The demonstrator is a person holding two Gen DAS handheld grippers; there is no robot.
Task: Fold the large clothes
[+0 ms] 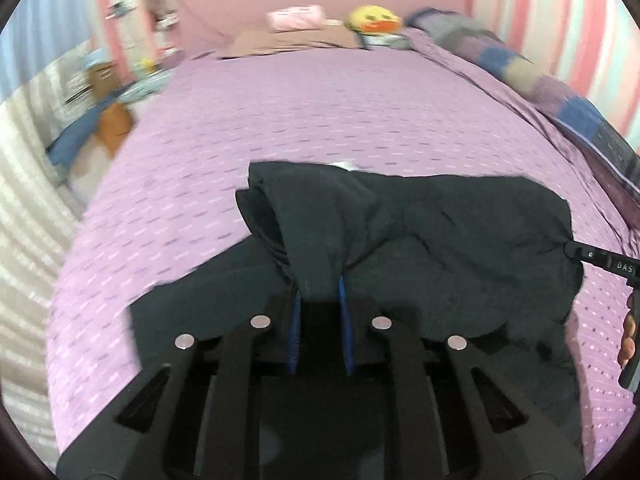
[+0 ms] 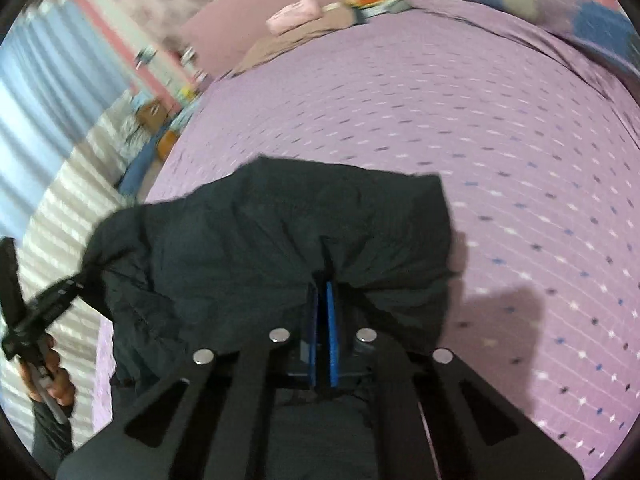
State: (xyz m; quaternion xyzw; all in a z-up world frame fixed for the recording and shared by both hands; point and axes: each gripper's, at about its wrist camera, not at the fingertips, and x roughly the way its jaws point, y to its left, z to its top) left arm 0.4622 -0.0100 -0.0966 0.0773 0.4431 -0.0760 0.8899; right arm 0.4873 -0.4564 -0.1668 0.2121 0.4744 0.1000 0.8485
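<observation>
Two grippers, each pinching one dark garment [image 1: 420, 232] over a lilac bedspread [image 1: 320, 120]. Left gripper [image 1: 320, 300]: blue pads clamped on a bunched fold of the cloth. Right gripper [image 2: 322, 292]: jaws pressed nearly together, cloth edge caught between them. Garment hung slack between both, its lower part trailing on the bed. One hand [image 2: 52, 380] seen on the left tool's handle. At the headboard lay a pink pillow [image 1: 296, 18], a yellow plush toy [image 1: 374, 20] and a patchwork quilt [image 1: 520, 64] along the right edge.
</observation>
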